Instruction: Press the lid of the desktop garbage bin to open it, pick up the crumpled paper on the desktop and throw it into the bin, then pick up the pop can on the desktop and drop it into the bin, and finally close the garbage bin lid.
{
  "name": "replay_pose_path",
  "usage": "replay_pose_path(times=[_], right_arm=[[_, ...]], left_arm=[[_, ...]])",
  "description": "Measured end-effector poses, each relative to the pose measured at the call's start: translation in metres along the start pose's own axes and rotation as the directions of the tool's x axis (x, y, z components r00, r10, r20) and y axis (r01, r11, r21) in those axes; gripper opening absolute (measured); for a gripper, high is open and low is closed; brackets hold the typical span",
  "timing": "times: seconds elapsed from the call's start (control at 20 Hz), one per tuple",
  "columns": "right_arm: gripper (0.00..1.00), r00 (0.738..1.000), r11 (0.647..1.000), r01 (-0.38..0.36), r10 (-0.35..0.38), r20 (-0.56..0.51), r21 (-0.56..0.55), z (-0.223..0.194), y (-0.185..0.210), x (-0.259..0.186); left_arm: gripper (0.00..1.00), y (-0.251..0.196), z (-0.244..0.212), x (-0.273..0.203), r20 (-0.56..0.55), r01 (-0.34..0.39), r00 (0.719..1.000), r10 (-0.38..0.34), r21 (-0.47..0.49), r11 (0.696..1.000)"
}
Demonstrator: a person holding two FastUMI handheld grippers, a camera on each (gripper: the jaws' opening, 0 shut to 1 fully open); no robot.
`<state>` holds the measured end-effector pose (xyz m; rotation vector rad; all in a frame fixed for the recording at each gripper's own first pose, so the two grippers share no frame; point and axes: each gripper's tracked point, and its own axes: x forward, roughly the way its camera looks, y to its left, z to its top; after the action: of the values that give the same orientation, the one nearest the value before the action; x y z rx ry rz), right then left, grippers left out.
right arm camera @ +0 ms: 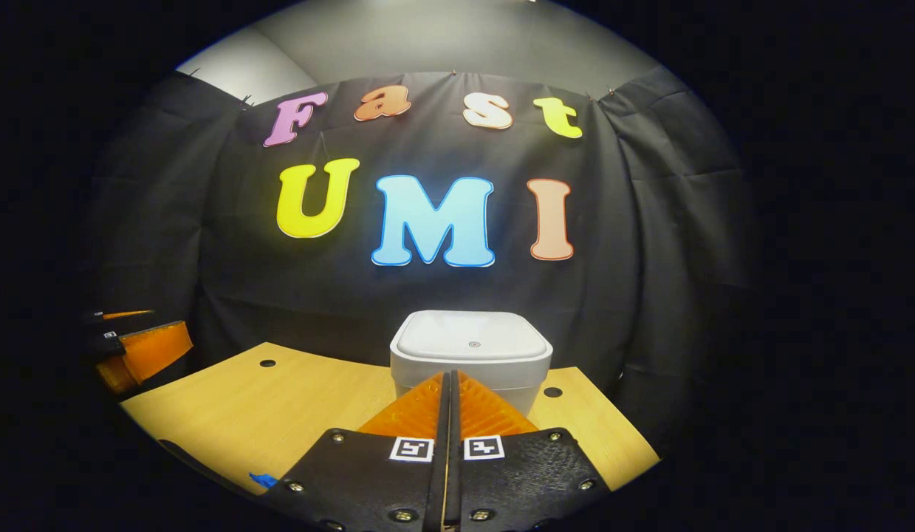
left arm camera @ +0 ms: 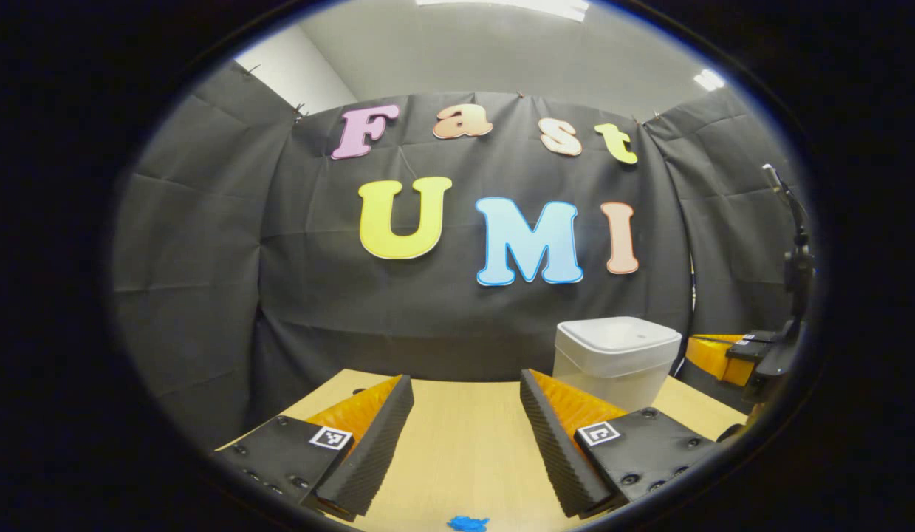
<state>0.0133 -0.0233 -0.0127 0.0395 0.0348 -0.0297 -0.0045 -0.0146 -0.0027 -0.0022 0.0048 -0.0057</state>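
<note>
The white desktop bin (right arm camera: 472,369) stands near the table's far edge with its lid (right arm camera: 473,336) down. In the right gripper view my right gripper (right arm camera: 450,375) is shut with nothing between its fingers, its tips right in front of the bin's front wall, just under the lid's edge. I cannot tell whether they touch it. In the left gripper view the bin (left arm camera: 612,358) is ahead to the right, and my left gripper (left arm camera: 466,378) is open and empty over the bare table. The right gripper (left arm camera: 704,347) shows beyond the bin. The left gripper (right arm camera: 169,323) shows at the far left.
The light wooden table (right arm camera: 295,414) has small round holes (right arm camera: 267,363) near its back corners. A small blue mark (left arm camera: 468,523) lies on the table by the front edge. A dark stand (left arm camera: 793,266) rises at the right. Black cloth walls close the booth behind the table.
</note>
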Motion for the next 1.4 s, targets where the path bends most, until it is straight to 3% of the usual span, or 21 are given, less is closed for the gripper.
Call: replay_pose_path(times=[0.2, 0.3, 0.4, 0.45, 0.5, 0.85, 0.9, 0.95, 1.15, 1.25, 1.35, 1.4], right_arm=[[0.0, 0.999, 0.999, -0.042, 0.042, 0.02, 0.004, 0.006, 0.006, 0.004], [0.0, 0.999, 0.999, -0.039, 0.04, 0.023, -0.032, 0.007, 0.004, 0.011], [0.0, 0.999, 0.998, -0.037, 0.038, 0.028, -0.044, 0.011, 0.0, 0.019], [0.0, 0.999, 0.999, -0.035, 0.036, 0.03, -0.04, 0.014, -0.002, 0.024], [0.0, 0.999, 0.999, -0.033, 0.034, 0.031, -0.033, 0.015, -0.004, 0.03], [0.0, 0.999, 1.0, 0.0, 0.0, 0.034, -0.014, 0.029, -0.026, 0.074], [0.0, 0.999, 1.0, 0.007, -0.007, 0.032, -0.019, 0.028, -0.03, 0.08], [0.0, 1.0, 1.0, 0.011, -0.01, 0.029, -0.022, 0.028, -0.032, 0.085], [0.0, 1.0, 1.0, 0.021, -0.021, -0.007, -0.014, 0.018, -0.039, 0.103], [0.0, 0.999, 1.0, 0.015, -0.015, -0.038, -0.004, 0.01, -0.039, 0.109], [0.0, 0.998, 1.0, 0.013, -0.012, -0.067, 0.002, 0.001, -0.039, 0.113], [0.0, 0.997, 1.0, 0.013, -0.013, -0.078, 0.006, -0.003, -0.04, 0.114]], left_arm=[[1.0, -0.001, -0.002, 0.003, -0.004, 0.002, 1.0, -0.002, 0.0, 1.0], [0.95, -0.001, 0.0, 0.003, 0.0, 0.002, 1.0, -0.002, -0.001, 1.0], [1.0, 0.001, 0.001, 0.003, 0.004, 0.0, 1.0, 0.0, -0.001, 1.0], [0.95, 0.003, 0.002, 0.002, 0.006, -0.004, 1.0, 0.004, 0.0, 1.0], [1.0, 0.005, 0.002, 0.001, 0.008, -0.009, 1.0, 0.009, 0.001, 1.0], [1.0, 0.02, 0.005, -0.002, 0.016, -0.038, 0.999, 0.037, 0.005, 0.999], [0.95, 0.021, 0.006, -0.003, 0.017, -0.04, 0.999, 0.04, 0.007, 0.999], [1.0, 0.022, 0.006, -0.003, 0.02, -0.041, 0.999, 0.041, 0.008, 0.999], [1.0, 0.026, 0.006, -0.007, 0.024, -0.054, 0.998, 0.053, 0.012, 0.998], [0.88, 0.03, 0.008, -0.008, 0.035, -0.069, 0.997, 0.068, 0.027, 0.997], [1.0, 0.031, 0.007, -0.01, 0.036, -0.074, 0.997, 0.073, 0.029, 0.997], [1.0, 0.031, 0.006, -0.01, 0.033, -0.073, 0.997, 0.072, 0.026, 0.997]])
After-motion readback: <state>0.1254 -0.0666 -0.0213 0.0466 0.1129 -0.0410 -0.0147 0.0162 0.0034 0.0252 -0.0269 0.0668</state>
